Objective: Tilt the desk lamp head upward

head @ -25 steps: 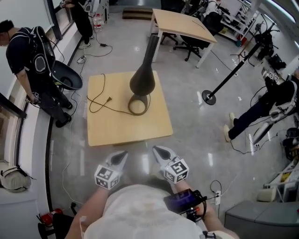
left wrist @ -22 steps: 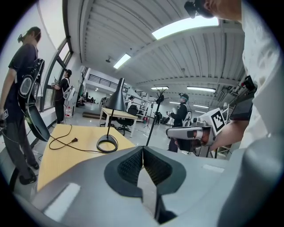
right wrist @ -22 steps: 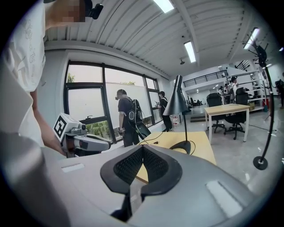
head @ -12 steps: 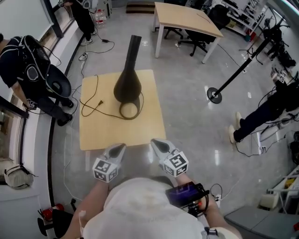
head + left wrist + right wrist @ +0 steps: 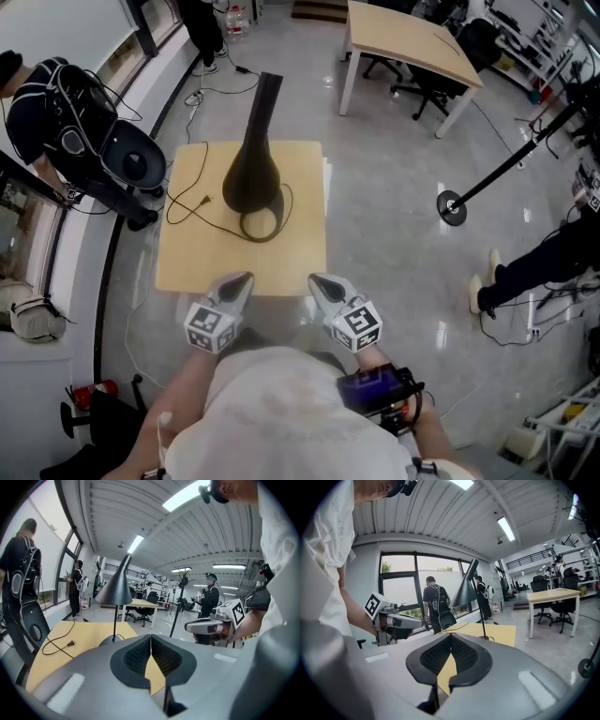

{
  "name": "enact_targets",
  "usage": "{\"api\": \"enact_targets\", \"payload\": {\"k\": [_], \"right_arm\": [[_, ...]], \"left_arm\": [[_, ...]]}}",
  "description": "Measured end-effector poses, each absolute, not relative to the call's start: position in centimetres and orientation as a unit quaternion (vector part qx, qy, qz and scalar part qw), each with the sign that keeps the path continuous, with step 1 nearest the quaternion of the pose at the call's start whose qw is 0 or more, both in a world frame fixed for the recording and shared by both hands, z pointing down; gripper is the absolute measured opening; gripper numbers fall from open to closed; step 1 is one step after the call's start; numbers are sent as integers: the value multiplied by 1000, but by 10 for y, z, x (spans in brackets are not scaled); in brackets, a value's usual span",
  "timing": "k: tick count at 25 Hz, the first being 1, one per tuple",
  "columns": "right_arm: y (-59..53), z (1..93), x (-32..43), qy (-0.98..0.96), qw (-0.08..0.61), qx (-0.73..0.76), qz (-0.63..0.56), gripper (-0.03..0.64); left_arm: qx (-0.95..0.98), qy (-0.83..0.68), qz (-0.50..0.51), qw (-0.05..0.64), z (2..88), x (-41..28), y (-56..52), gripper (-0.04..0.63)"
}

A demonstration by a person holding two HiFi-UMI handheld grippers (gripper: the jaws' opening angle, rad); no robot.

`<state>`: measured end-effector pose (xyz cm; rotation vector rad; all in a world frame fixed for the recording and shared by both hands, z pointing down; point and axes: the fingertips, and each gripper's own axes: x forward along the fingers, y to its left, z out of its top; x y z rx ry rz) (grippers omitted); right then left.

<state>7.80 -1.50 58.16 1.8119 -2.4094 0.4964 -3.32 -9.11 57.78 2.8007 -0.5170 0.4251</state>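
Both claws are pressed shut with nothing between them. The left claw (image 5: 236, 284) and the right claw (image 5: 322, 285) hang side by side at the near edge of the bench (image 5: 184, 266), well apart from the lamp.

The desk lamp (image 5: 251, 173) stands toward the far half of the bench on its round base (image 5: 263, 225), and its cord (image 5: 200, 200) trails off to the left, unplugged.

The lamp head (image 5: 116, 587) is a dark cone, and I'd guess it is stiff, smooth and slippery to pinch. The stem (image 5: 114, 623) under it is thin, so the whole lamp probably weighs little and could slide or tip. To me the sensible hold is the cone's lower rim or its narrow neck, with the other claw steadying the base.

The cone's long axis runs near upright, leaning slightly. Its wide mouth faces down at the bench and its narrow end points up.
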Motion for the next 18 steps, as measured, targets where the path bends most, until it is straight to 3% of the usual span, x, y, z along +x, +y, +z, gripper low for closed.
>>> {"api": "enact_targets", "payload": {"k": [8,18], "right_arm": [[-39,593,88,-799,46,572,177,14],[-87,588,94,-800,73,574,161,14]], "left_arm": [[961,-206,140,116,569,-18,-112,5],[959,-200,123,156,581,-14,-159,5]]}}
